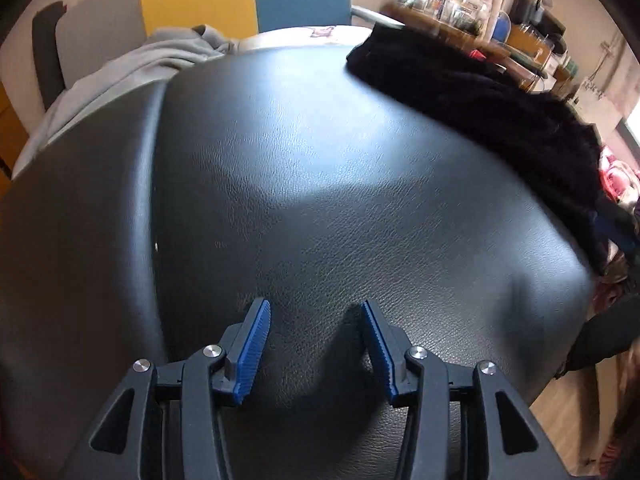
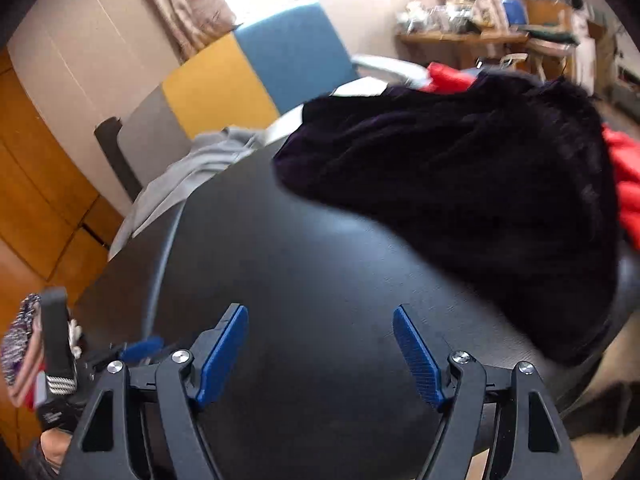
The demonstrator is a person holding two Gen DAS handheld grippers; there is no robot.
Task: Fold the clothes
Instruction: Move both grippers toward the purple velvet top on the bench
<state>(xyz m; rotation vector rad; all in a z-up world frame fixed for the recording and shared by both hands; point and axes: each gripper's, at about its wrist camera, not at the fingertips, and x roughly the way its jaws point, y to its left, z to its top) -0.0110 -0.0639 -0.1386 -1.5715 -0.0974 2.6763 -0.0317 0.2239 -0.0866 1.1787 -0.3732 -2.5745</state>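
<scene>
The black garment (image 2: pixel 472 200) is smeared by motion in the right wrist view, its shape unreadable; its far side covers most of a red cloth (image 2: pixel 628 184); the cluttered shelf (image 1: pixel 472 20) beyond is too blurred to tell items; the grey garment (image 1: pixel 132 68) runs behind the black table (image 1: pixel 320 184).

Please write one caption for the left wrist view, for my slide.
Open left gripper above bare black leather surface; black fuzzy garment far right, grey garment far left.
</scene>
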